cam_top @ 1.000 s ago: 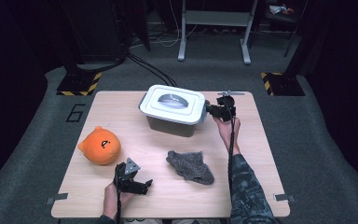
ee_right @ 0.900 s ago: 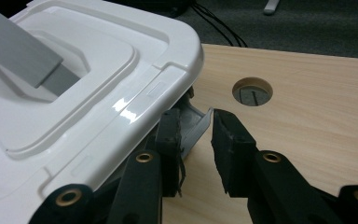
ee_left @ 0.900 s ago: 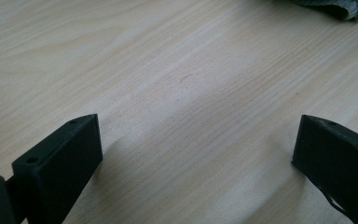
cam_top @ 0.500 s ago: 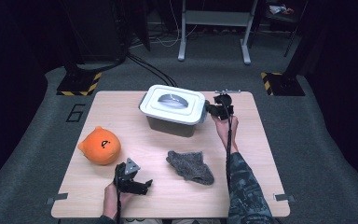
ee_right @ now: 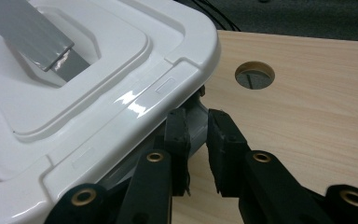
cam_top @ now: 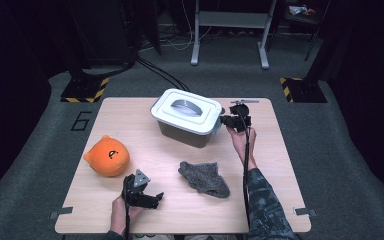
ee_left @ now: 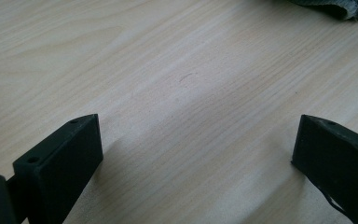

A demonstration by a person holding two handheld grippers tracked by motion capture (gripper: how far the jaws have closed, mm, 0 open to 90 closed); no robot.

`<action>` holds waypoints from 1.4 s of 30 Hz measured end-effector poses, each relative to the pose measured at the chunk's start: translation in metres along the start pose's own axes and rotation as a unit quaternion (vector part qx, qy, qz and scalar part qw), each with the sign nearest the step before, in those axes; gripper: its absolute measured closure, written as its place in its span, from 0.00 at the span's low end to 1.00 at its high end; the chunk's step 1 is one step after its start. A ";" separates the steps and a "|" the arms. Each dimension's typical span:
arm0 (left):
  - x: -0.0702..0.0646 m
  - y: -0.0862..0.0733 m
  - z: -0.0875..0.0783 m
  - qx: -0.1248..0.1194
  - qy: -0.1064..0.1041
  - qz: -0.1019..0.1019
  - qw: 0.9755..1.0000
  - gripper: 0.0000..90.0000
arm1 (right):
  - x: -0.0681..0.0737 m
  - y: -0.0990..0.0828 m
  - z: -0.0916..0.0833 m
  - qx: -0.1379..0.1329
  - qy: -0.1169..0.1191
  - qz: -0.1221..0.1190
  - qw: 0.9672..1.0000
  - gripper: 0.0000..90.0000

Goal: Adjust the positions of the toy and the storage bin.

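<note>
A grey box with a white lid [cam_top: 187,110] and a grey handle stands at the table's far middle. My right gripper [cam_top: 226,120] reaches in from the box's right end. In the right gripper view the lid's rim [ee_right: 135,100] runs above my right gripper [ee_right: 198,128], which is shut on the pale grey side latch [ee_right: 196,116] just under that rim. My left gripper [cam_top: 152,199] rests near the front edge. In the left gripper view it [ee_left: 196,149] stands open over bare wood, nothing between its jaws.
An orange plush toy [cam_top: 107,156] lies at the left of the wooden table [cam_top: 280,165]. A crumpled grey cloth [cam_top: 203,177] lies front of centre, its edge also at the top of the left gripper view [ee_left: 335,7]. A round cable hole [ee_right: 254,74] sits beside the box.
My right gripper has edged a little left, closer against the box's right end. The left hand and the other things have stayed put.
</note>
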State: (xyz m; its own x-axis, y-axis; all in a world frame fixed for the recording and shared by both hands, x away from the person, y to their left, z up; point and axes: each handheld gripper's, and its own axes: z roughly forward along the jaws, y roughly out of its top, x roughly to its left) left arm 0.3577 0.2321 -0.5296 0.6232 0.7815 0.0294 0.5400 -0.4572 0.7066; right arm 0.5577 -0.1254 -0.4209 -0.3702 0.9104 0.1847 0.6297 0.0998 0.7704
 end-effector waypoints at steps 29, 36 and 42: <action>0.000 0.000 0.000 -0.002 0.001 -0.001 1.000 0.01 | 0.053 0.027 0.012 0.002 0.064 -0.150 0.987 0.52; -0.001 0.000 0.001 -0.005 0.004 -0.002 1.000 0.01 | 0.061 0.036 0.022 0.005 0.059 -0.165 0.985 0.53; 0.000 0.000 0.000 -0.002 0.003 0.004 1.000 0.01 | 0.072 0.044 0.028 0.009 0.049 -0.187 0.981 0.56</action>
State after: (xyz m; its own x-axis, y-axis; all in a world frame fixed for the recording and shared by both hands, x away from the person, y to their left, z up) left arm 0.3578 0.2322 -0.5300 0.6236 0.7808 0.0393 0.5329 -0.4613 0.7093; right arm 0.5782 -0.0445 -0.3907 -0.6415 0.7654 -0.0503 0.4487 0.4276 0.7847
